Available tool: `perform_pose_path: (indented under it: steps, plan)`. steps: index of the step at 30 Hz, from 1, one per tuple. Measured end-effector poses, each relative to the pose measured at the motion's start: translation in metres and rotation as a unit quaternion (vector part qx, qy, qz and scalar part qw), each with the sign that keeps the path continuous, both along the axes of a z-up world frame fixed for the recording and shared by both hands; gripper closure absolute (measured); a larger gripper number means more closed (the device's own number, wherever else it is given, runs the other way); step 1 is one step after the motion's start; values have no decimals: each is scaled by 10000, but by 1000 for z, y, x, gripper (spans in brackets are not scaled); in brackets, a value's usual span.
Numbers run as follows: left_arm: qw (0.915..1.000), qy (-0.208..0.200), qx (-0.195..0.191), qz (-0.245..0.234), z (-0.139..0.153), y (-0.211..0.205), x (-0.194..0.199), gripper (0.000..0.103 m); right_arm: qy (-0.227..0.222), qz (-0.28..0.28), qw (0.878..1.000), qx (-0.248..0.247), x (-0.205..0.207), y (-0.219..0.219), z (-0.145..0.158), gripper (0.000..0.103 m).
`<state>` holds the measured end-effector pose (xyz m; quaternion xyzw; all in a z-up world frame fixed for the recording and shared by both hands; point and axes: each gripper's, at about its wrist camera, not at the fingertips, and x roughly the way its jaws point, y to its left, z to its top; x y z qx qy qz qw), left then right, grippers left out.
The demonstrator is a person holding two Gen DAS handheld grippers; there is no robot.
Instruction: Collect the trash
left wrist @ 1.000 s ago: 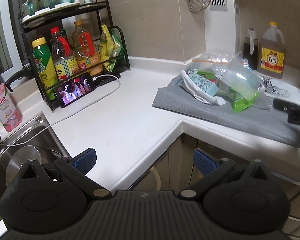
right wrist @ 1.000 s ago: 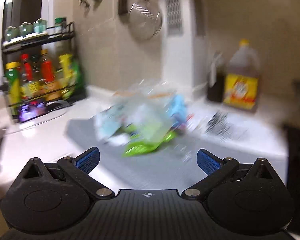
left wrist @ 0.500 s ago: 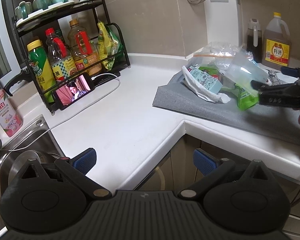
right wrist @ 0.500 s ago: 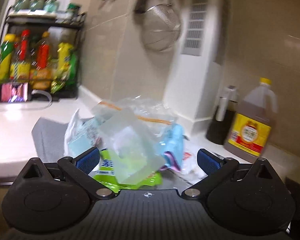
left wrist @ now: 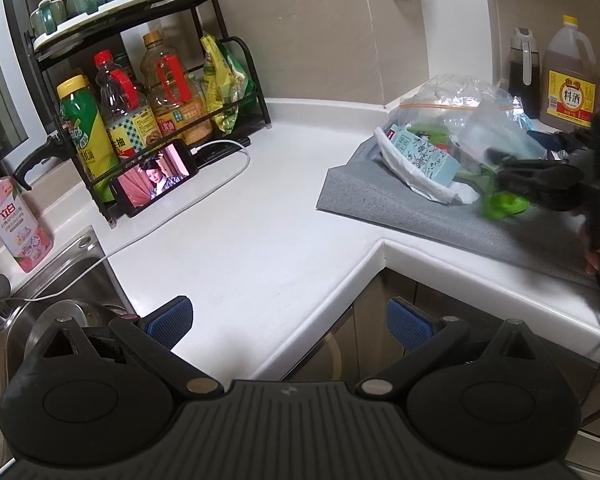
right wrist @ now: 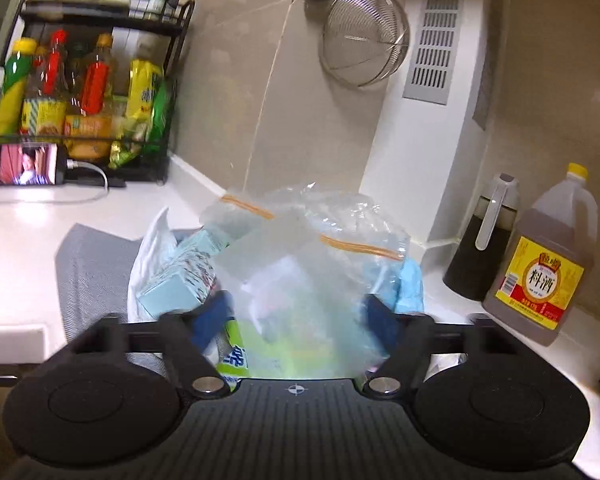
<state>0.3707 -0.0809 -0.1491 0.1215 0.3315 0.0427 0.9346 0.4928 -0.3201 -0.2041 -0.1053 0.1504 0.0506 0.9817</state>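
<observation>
jaws round clear bag point(right wrist: 300, 276); "料酒" on jug point(right wrist: 540, 280)

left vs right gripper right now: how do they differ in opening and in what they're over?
The left gripper stands wide open with nothing between its blue pads, hanging over the white counter's edge. The right gripper has just been closing; its jaws stand narrower, with the clear plastic zip bag between them, over the grey mat. Both are black with blue pads.
</observation>
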Motion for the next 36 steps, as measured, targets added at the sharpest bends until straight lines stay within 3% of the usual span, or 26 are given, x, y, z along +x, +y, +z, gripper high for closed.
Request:
perform_pose_path:
  steps: [1,2,9,15,17,18,21,22,32,33,35,36]
  plan:
    - [10000,13,-14,4,0,0,1,0,-4,-21,10000,75,-3,-4,0,74]
    - [10000,23,-29,2,-1,-1,1,0,24,-56,9999,149,-6,-8,1,79]
    - [9999,59,-48,-70,-4,-6,3,0,88,-283,9940,1054,-38,-44,8,99]
    - [9999,66,-84,-117,-3,-8,2,0,193,-586,9879,1424,-55,-67,7,101]
    - [9999,62,-88,-126,-3,-9,2,0,283,-551,9853,1590,-56,-71,8,98]
    - [9999,55,-98,-130,-2,-9,1,0,299,-547,9842,1655,-55,-72,8,90]
    - [9998,18,-118,-146,1,-8,-3,0,311,-530,9817,1803,-50,-70,11,41]
    - [9998,1,-111,-145,2,-7,-4,0,291,-508,9812,1837,-48,-67,12,36]
    - [9998,-48,-147,-108,6,1,-12,0,552,-761,9757,1981,-22,-50,4,36]
    - [9998,-49,-152,-117,7,1,-12,0,549,-772,9752,2000,-20,-49,4,38]
    - [9998,-53,-164,-115,7,1,-13,0,574,-676,9774,1920,-15,-46,4,55]
    - [9998,-48,-170,-108,7,1,-12,0,620,-659,9791,1821,-11,-43,3,79]
